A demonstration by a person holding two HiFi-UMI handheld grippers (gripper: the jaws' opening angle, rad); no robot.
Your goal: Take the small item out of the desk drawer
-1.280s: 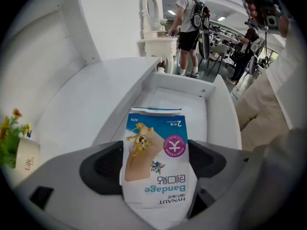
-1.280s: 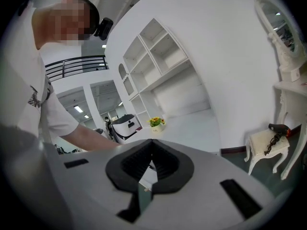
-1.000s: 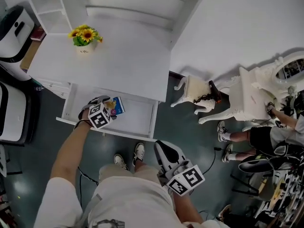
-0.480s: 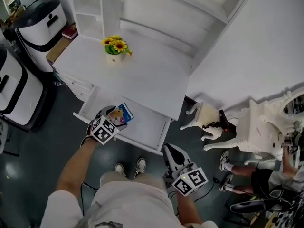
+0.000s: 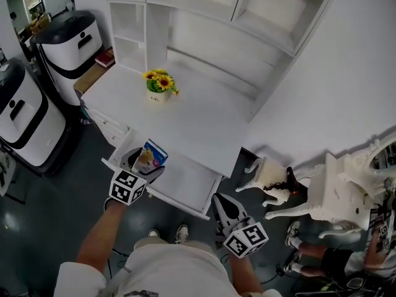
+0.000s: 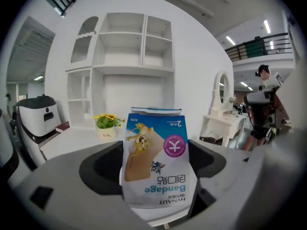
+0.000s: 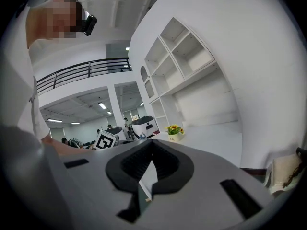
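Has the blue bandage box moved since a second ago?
Yes. The blue and white bandage box, clamped in the left tongs, has risen above the open white desk drawer.

The white desk carries one pot of sunflowers, standing upright toward the left rear of the top. The drawer below the front edge stands open above the dark floor.

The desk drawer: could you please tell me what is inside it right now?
Only a bare white bottom shows in the open desk drawer. Its left part is covered by the left gripper and the bandage box it holds.
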